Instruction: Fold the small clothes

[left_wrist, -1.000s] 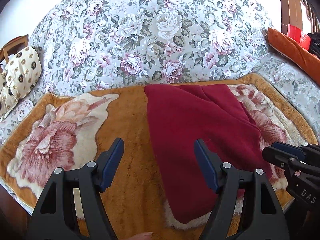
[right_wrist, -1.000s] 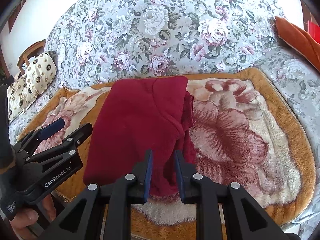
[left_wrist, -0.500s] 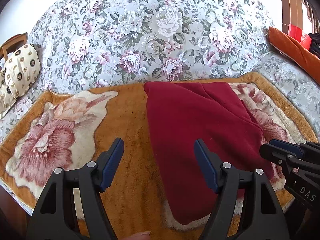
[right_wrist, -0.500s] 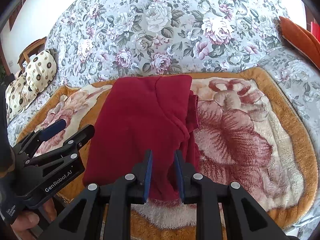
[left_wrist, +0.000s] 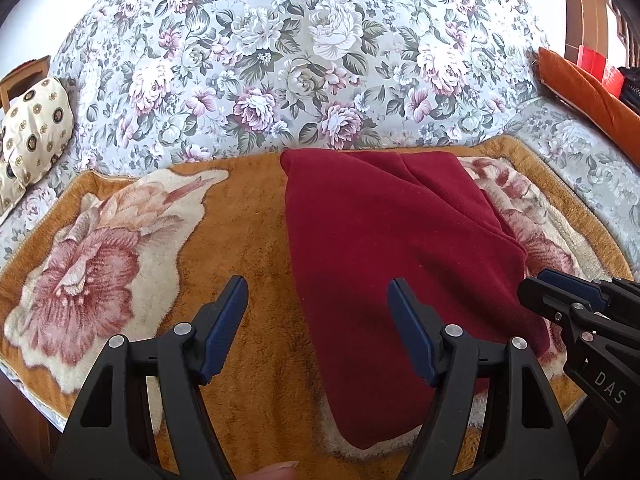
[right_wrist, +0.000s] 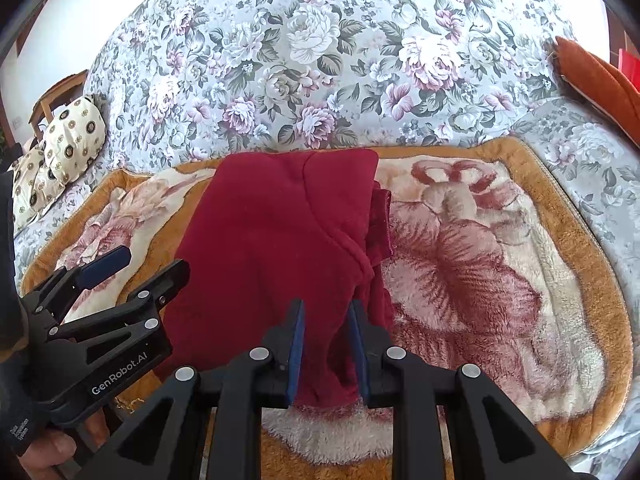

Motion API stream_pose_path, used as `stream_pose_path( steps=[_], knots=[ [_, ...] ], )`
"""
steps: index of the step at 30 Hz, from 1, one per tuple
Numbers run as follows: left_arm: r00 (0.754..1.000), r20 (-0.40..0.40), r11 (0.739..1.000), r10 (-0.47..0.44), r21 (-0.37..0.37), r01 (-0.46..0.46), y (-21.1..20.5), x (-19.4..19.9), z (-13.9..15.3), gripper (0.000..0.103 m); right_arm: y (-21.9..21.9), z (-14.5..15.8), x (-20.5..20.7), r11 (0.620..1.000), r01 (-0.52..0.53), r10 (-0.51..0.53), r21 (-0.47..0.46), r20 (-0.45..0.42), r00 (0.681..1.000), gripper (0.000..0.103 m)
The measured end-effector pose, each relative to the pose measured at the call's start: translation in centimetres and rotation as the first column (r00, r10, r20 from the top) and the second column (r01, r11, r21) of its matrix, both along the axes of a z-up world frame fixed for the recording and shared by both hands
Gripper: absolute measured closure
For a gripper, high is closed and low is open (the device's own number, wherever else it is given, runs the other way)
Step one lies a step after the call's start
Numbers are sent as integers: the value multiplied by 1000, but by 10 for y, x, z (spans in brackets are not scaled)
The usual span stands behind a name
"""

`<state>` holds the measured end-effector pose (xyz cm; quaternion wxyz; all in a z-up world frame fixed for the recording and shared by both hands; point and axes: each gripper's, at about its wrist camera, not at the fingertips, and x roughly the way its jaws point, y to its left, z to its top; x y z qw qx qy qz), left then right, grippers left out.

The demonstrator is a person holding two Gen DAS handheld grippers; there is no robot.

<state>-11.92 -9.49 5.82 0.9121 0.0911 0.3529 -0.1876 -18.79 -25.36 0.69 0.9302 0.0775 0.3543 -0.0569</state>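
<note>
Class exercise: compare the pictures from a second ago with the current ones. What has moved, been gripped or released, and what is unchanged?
Almost nothing has changed. The left wrist view has drifted slightly, so the dark red garment sits a touch lower in the picture. Nothing was gripped or released. The left gripper stays wide open above the garment's left edge, the right gripper stays narrowly open over its near end, and the garment lies folded as before on the orange blanket.

You cannot see the near hem of the red garment [right_wrist: 276,248], hidden behind the right gripper [right_wrist: 326,312]; whether its pads pinch cloth is unclear; the orange cushion [left_wrist: 580,88] runs off the frame's right edge; your hand [right_wrist: 44,454] shows only partly at the corner.
</note>
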Motion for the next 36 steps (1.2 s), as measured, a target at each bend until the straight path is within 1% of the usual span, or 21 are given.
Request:
stream_pose_path(
  steps=[12,21,29,36],
  knots=[
    [1000,-10,1000,17,-25,-17,5,3,2,30,2,0,-1,1000,2,-2,-4,10,1000,81],
    [1000,-10,999,15,-30,-15,7,3,2,30,2,-1,1,1000,6,-6,3,7,1000,80],
    [1000,9,999,20,-26,-19,6,1,5,30,4,1,3,1000,-1,1,0,18,1000,80],
    [1000,12,998,22,-52,-21,7,1,7,30,6,2,5,1000,-5,5,0,23,1000,80]
  ],
)
